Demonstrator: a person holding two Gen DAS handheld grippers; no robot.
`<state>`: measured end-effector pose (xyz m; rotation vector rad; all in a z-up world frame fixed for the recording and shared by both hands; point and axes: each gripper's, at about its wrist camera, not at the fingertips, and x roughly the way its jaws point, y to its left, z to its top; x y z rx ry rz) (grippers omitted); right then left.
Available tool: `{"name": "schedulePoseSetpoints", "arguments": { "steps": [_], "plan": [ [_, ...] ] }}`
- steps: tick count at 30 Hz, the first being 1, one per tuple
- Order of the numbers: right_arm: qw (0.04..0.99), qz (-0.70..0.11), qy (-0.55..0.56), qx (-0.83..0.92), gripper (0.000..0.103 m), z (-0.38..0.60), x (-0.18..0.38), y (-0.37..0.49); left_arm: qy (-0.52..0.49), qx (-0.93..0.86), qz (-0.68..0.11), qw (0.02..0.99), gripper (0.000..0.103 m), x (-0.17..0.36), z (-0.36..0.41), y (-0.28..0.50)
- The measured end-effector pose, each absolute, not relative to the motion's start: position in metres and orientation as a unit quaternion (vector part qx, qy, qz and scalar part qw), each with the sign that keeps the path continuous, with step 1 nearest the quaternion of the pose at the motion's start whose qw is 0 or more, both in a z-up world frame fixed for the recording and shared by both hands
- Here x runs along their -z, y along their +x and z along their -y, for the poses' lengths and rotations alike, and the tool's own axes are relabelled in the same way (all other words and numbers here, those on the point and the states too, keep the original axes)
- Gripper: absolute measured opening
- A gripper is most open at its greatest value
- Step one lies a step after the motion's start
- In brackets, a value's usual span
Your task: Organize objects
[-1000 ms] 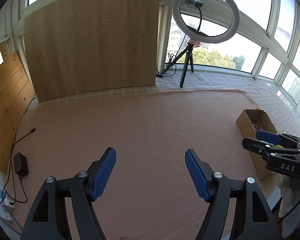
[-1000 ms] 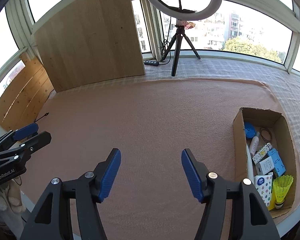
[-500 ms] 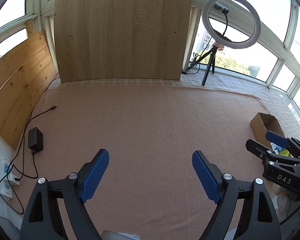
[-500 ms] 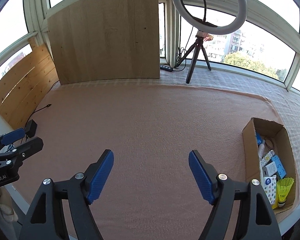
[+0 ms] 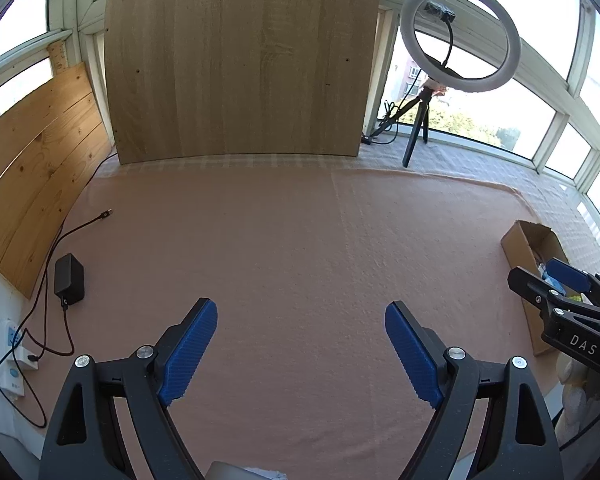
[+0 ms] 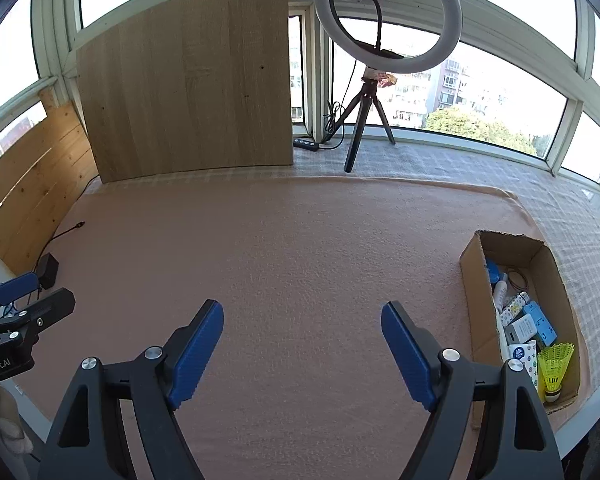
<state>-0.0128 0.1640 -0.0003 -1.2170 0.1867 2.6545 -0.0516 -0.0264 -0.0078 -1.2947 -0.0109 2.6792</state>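
Hovered with left tool (image 5: 301,347) and right tool (image 6: 302,347) both just spread wider and empty over the bare pink blanket (image 6: 300,248), objects already in the cardboard box (image 6: 473,280) at right; probably finished, or next reached boxward.

Sunlit glazed balcony w/ windows (image 6: 500,92), wood panel (image 5: 240,64) at back, pink blanket (image 5: 300,248) on floor.

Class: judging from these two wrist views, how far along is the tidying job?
Done: small items, including a yellow shuttlecock, sit in the cardboard box. In hand: nothing; left gripper and right gripper are open and empty. Left: nothing loose shows on the pink blanket.
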Motion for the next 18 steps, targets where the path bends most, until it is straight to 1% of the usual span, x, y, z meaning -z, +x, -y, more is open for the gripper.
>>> {"name": "schedulePoseSetpoints", "arguments": {
  "steps": [18],
  "plan": [
    [0.109,-0.059,-0.413,-0.902,0.078,-0.1615,0.0005,-0.0184,-0.436,-0.896,0.002,0.082,0.089,0.0104,0.0197,-0.059]
  ]
}}
